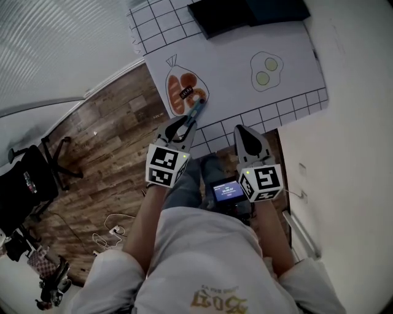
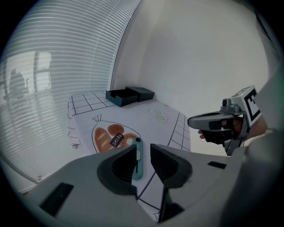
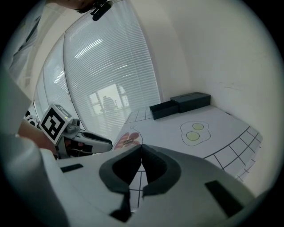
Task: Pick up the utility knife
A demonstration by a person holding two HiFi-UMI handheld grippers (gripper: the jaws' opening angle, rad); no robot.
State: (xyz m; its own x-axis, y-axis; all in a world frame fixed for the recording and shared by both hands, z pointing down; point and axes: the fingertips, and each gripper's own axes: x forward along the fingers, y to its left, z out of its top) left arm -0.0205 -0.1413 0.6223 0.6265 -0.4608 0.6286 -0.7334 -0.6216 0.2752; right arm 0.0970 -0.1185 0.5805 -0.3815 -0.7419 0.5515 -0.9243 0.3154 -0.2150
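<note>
At far left, a black chair [image 1: 27, 184] stands on the wood floor [image 1: 110, 159], well apart from the table.

The left gripper [image 1: 184, 126] is at the near edge of the white mat [image 1: 233, 92], pointing up and slightly right toward the knife [image 1: 196, 110]. In the left gripper view its jaws [image 2: 143, 153] stand apart with a clear gap and hold nothing. The teal knife [image 2: 138, 167] shows through that gap, lying flat on the mat in line with it. The head view puts the knife just beyond the jaw tips, but whether a tip touches it cannot be told. The knife lies lengthwise along the gripper's line. Its far end rests on the lower right edge of the bread drawing [image 1: 184, 91] and its near end on the grid squares.

The right gripper [image 1: 242, 132] is to the right, also at the mat's near edge and well clear of the knife. In the right gripper view its jaws [image 3: 141, 150] are closed, tips meeting, with nothing between them.

Further right and farther back on the mat is the egg drawing [image 1: 266, 68]. A black box [image 1: 245, 13] sits at the far end of the table.
</note>
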